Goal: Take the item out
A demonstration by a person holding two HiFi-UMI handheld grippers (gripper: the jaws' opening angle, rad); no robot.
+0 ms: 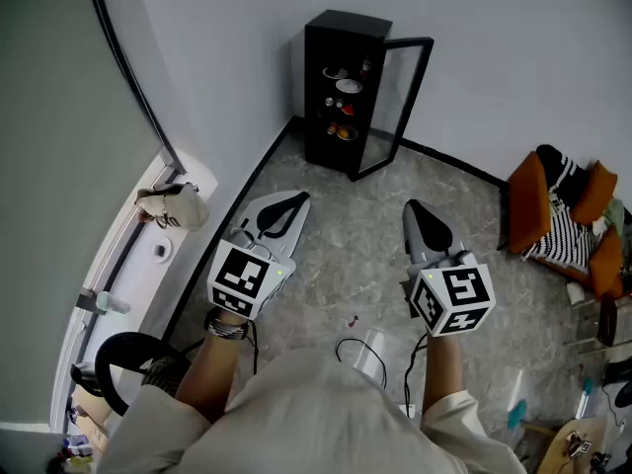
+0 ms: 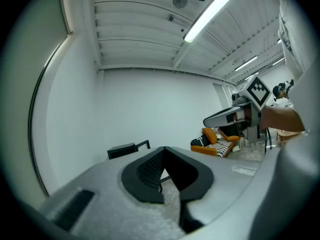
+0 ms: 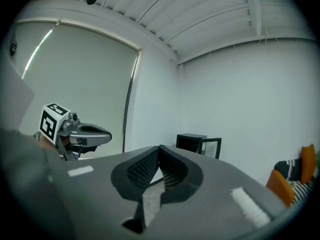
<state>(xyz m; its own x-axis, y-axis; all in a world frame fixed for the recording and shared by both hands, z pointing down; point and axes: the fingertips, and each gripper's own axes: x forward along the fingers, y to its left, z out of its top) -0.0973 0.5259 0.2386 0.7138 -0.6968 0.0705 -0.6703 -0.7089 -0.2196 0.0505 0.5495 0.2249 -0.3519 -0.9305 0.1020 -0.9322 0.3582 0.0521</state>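
Cabinet [image 1: 334, 39], black and small, stands against the far wall with its glass door [image 1: 403, 102] swung open to the right, and the items [image 1: 346, 109] sit inside on its shelves: something pale up top, a red thing in the middle, orange things lower down, too small for me to name. Both of my tools are well short of it, over the marbled floor [image 1: 346, 255]. Left gripper [image 1: 300, 199] is held roughly level and aimed toward the cabinet; in the left gripper view its two black ribbed pads [image 2: 150, 170] come together at the tips, with only wall and floor showing through the small gap behind them, so it is closed and holds nothing. Right gripper [image 1: 411, 206] is beside it, apart from it, pointing the same way with a slight dip; in the right gripper view its pads [image 3: 142, 168] also meet at the tip with nothing caught between them, closed and empty. The cabinet shows just past the closed tips in both gripper views. Marker cubes sit at the back of each tool, near my sleeves [image 1: 296, 413]. Off to the right is an orange chair [image 1: 533, 200] with a striped cushion [image 1: 563, 227]. On the left a bag [image 1: 176, 205] lies on the white window ledge [image 1: 148, 265]. A cable [image 1: 360, 355] loops on the floor just ahead of me
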